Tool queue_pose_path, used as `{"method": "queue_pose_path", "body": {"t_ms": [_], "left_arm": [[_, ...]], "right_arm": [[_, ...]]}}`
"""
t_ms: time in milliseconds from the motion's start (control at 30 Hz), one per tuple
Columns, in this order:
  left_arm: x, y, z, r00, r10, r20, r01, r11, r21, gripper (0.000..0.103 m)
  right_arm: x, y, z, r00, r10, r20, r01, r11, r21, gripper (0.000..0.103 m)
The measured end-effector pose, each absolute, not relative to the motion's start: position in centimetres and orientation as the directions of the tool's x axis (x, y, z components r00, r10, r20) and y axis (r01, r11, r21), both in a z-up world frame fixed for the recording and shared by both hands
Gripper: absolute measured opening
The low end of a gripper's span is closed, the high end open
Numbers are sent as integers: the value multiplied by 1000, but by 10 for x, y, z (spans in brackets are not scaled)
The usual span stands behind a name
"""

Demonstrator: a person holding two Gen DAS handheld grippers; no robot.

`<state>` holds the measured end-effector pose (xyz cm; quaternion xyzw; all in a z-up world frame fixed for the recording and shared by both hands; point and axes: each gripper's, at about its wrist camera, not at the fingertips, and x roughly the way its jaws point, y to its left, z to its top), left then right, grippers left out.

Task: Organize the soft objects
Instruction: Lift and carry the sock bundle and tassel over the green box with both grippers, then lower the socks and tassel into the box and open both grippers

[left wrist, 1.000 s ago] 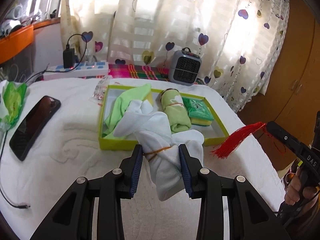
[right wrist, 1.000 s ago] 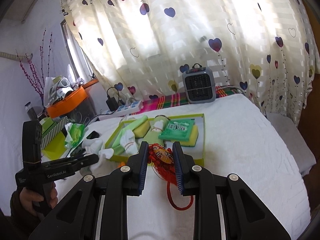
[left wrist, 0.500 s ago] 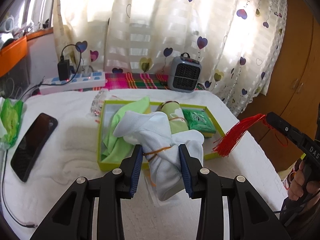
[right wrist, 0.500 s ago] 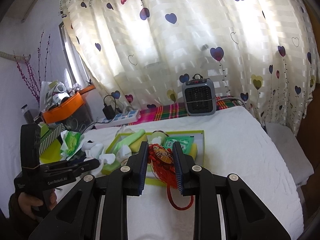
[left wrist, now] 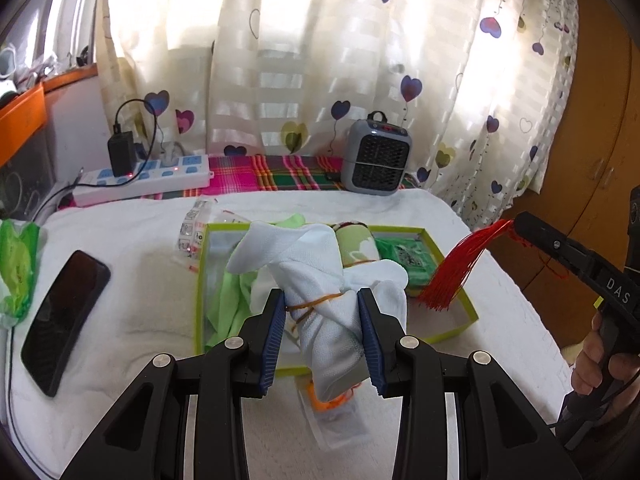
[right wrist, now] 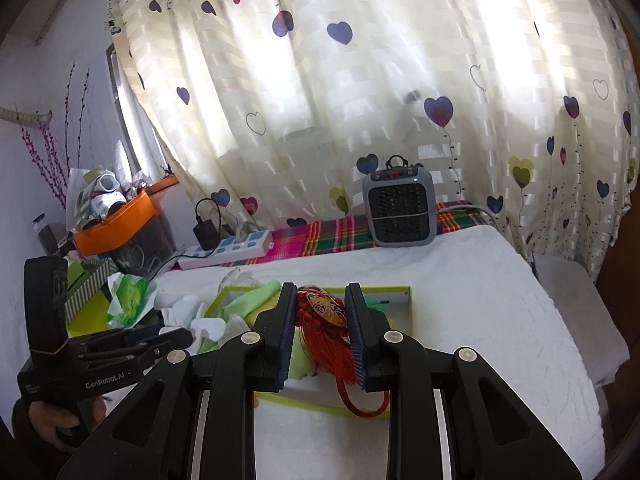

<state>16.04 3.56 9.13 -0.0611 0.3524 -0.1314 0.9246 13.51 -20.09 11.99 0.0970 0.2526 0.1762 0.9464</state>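
White cloth bundle [left wrist: 320, 300] sits squeezed in the left gripper [left wrist: 322, 336]; the right gripper [right wrist: 322, 336] squeezes a red tassel charm [right wrist: 324, 320]. Both have moved closer, over the green cardboard box [left wrist: 456, 330], ready to drop.
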Motion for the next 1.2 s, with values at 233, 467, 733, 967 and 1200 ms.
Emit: {"method": "queue_pose_path", "body": {"t_ms": [233,467,733,967,1200], "left_arm": [[178,35,84,708,-276,-650,194,961,-197,35],[191,38,69,691,-240,-681,161,971,-179,35],[200,42,54,673,-219,-706,139,975,-170,35],[203,43,45,657,-208,-725,132,978,-162,35],[204,43,41,651,-208,-730,134,978,-159,37]], "right_arm": [[155,-195,107,789,387,-477,-280,918,281,26],[172,-188,88,757,389,-526,-276,919,282,26],[181,-181,65,720,379,-581,-281,925,256,26],[182,-176,53,709,357,-609,-285,934,215,26],[181,-171,47,707,330,-625,-287,942,173,26]]}}
